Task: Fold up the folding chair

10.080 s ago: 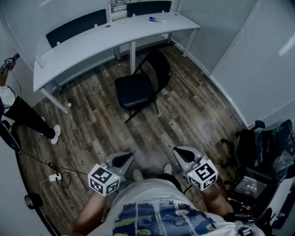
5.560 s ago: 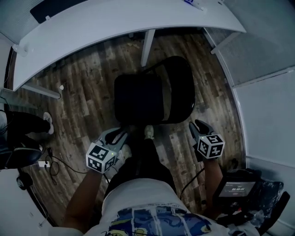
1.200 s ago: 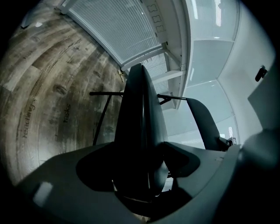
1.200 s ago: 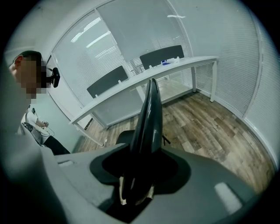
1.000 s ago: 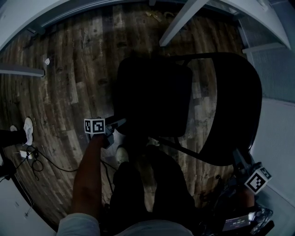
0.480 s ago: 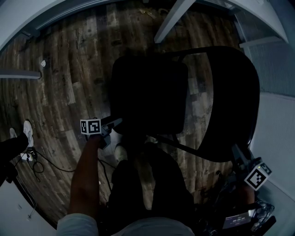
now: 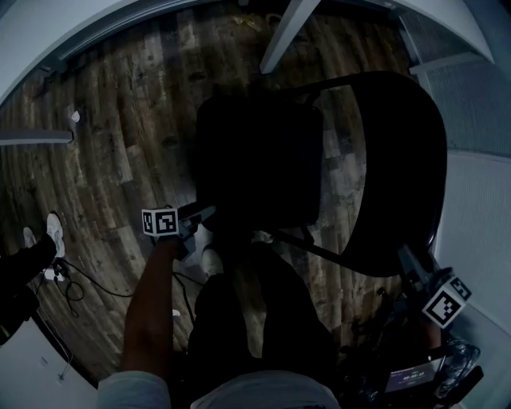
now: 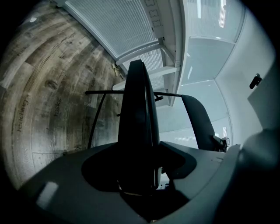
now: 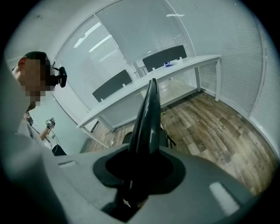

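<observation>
The black folding chair stands unfolded on the wood floor, with its seat [image 7: 255, 160] below me and its backrest [image 7: 399, 160] to the right. My left gripper [image 7: 206, 214] is at the seat's front edge. In the left gripper view that edge [image 8: 136, 113] fills the gap between the jaws, which have just been closing on it. My right gripper [image 7: 406, 260] is at the backrest's near edge. In the right gripper view the backrest [image 9: 146, 127] stands edge-on between the jaws, which have also just been closing.
A white curved desk [image 7: 80, 24] with a slanted leg [image 7: 279, 36] runs behind the chair. Cables and a power strip [image 7: 56, 275] lie on the floor at left, near another person's shoe [image 7: 54, 232]. A white wall [image 7: 479, 224] is at right, and equipment [image 7: 415, 375] at bottom right.
I have walked up to the chair and brought both grippers to it, left to the seat's front edge, right to the backrest. In the last second the left gripper rose slightly.
</observation>
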